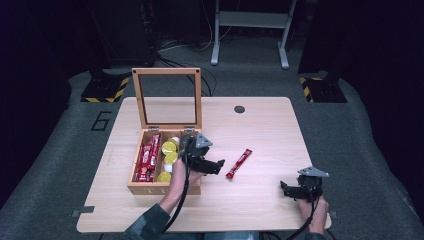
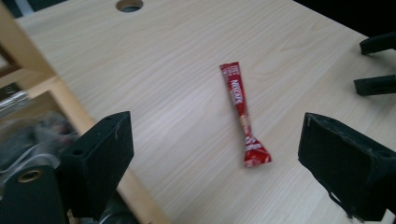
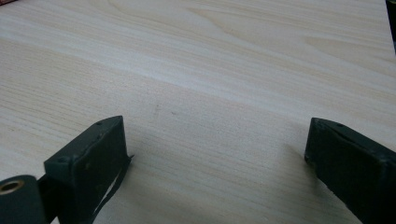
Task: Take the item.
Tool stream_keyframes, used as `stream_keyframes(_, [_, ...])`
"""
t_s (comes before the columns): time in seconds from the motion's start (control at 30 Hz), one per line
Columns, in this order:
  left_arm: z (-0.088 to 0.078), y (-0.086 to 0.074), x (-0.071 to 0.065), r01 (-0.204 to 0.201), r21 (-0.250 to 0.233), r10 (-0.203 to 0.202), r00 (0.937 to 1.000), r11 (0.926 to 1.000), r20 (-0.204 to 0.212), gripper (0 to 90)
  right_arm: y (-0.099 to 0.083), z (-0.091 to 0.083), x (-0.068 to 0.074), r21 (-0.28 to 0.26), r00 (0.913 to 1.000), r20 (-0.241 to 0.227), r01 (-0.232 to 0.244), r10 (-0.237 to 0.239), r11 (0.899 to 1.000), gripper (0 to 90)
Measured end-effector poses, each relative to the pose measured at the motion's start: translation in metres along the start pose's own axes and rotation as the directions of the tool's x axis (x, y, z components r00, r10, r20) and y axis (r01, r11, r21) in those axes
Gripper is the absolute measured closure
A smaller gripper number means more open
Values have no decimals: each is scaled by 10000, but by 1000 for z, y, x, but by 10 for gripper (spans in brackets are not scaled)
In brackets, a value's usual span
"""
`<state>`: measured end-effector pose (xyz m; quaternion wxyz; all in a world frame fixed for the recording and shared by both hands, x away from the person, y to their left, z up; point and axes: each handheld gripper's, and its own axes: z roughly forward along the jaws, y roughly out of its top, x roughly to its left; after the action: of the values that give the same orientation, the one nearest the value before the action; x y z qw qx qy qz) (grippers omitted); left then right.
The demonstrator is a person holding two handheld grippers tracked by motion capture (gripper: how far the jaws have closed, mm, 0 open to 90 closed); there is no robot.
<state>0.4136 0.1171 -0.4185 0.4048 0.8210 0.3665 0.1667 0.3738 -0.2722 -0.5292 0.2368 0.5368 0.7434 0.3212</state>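
A red stick sachet (image 1: pixel 239 163) lies flat on the light wooden table (image 1: pixel 265 130), right of a wooden box (image 1: pixel 145 187). My left gripper (image 1: pixel 216 166) hovers at the box's right edge, open and empty, pointing at the sachet (image 2: pixel 243 112), which lies a short way ahead between its jaws. The box has its glass lid (image 1: pixel 167 97) standing upright and holds red sachets (image 1: pixel 147 157) and yellow-topped cups (image 1: pixel 169 147). My right gripper (image 1: pixel 289 190) rests low near the table's front right, open over bare wood (image 3: pixel 215 93), nothing between its jaws.
A round cable hole (image 1: pixel 239 109) sits near the table's far edge. Beyond the table are a grey floor, a white metal stand (image 1: pixel 250 30) and two yellow-black striped bases (image 1: pixel 106 90). In the left gripper view, the right gripper's jaws (image 2: pixel 376 63) show at the right edge.
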Motion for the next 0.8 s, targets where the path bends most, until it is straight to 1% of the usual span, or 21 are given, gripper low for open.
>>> stream_keyframes(0.1, [-15,-5,10,-31,-98,29,9999,9999,-154,83,0,0,0,-18,10000,-2,-10,10,10000,51])
stream_keyframes(0.23, [-33,-13,22,104,-368,-115,9995,9993,-296,65,0,0,0,-33,10000,1,-41,41,10000,50])
stream_keyframes(0.27, [-38,-15,26,121,-417,-137,9992,9991,-363,62,0,0,1,4,9999,-14,-128,128,9999,51])
stream_keyframes(0.43, [-56,-26,39,177,-578,-213,9978,9982,-629,49,0,0,1,15,9999,-11,-162,162,9999,51])
stream_keyframes(0.5, [-64,-32,45,333,-727,-387,9965,9968,-740,46,0,0,1,20,9999,-9,-163,163,9999,51])
stream_keyframes(0.6, [-76,-41,52,418,-880,-495,9950,9952,-872,45,0,0,1,26,9999,-20,-166,166,9999,51])
stream_keyframes(0.7, [-87,-48,60,517,-920,-610,9930,9944,-1010,41,0,0,1,21,9999,-6,-164,164,9999,51])
stream_keyframes(0.8, [-97,-57,67,537,-977,-663,9893,9938,-1302,37,0,0,1,10,9999,1,-165,165,9999,50])
